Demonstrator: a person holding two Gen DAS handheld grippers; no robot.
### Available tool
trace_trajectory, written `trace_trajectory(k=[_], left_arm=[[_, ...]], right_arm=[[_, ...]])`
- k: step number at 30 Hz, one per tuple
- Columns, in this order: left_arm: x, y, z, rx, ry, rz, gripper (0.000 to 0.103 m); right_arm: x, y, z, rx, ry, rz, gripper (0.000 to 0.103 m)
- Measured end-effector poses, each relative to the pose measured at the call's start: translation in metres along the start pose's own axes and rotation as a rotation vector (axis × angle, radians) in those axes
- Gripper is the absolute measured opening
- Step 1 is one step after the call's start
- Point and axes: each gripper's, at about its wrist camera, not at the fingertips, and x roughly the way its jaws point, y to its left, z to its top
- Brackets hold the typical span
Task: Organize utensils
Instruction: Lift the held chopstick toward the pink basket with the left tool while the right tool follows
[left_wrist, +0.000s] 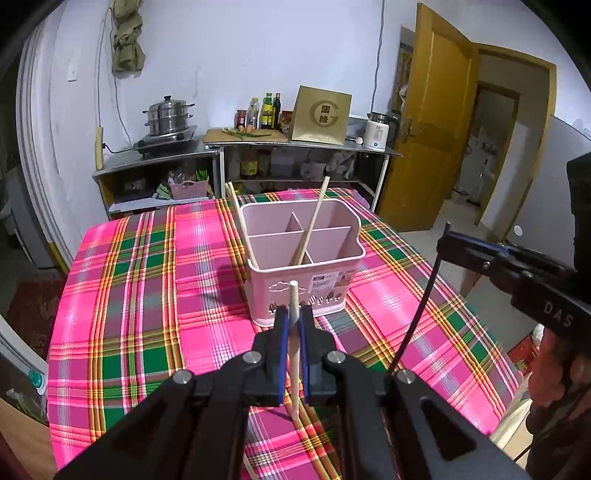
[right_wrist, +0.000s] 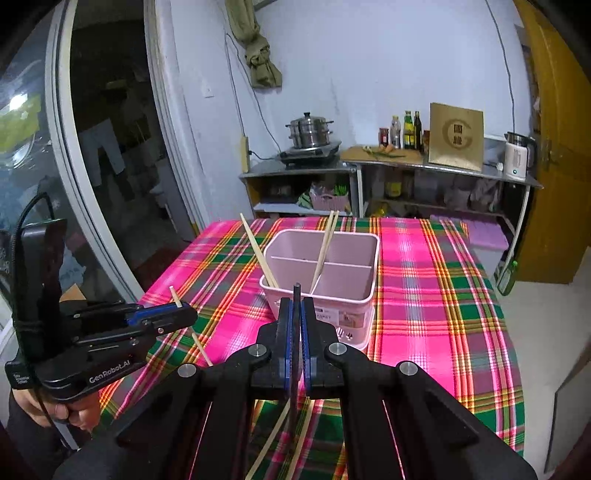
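1. While both grippers hang short of the pink utensil caddy (left_wrist: 303, 254), each has a chopstick pinched upright. The left gripper (left_wrist: 293, 325) is closed on a pale wooden chopstick (left_wrist: 294, 350), held near its upper end so that only a short stub stands above the pads and the long tapered part hangs below toward the cloth.
2. The right gripper (right_wrist: 296, 325) is closed on a thin black chopstick (right_wrist: 295, 369), likewise gripped high, its tip just showing above the pads. In the left wrist view that stick (left_wrist: 424, 295) hangs long and slanted under the right gripper (left_wrist: 448, 240), off to the left gripper's right.
3. Both sticks look light and stiff but thin and smooth. I judge they could pivot in the pads, so a hold nearer the middle would steady them, though the high hold leaves more length to drop in.
4. The caddy stands just ahead of both grippers, divided into compartments. Wooden chopsticks (right_wrist: 325, 251) lean inside it, and others (right_wrist: 258, 251) rest against its left rim.
5. Below and behind the right gripper, another pale chopstick (right_wrist: 273, 439) lies on the plaid tablecloth (left_wrist: 155, 277), not yet sorted.
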Motion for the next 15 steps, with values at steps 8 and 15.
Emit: trace_trajectory(k=[8,15], left_arm=[[-0.001,-0.002,0.012,0.016,-0.006,-0.008,0.006],[-0.004,-0.001,0.035,0.023,-0.021,-0.019,0.006]], right_arm=[[-0.006,-0.003,0.008,-0.003,-0.030,0.001,0.004],[-0.004,-0.006,0.026,-0.014,-0.054,0.000,0.004]])
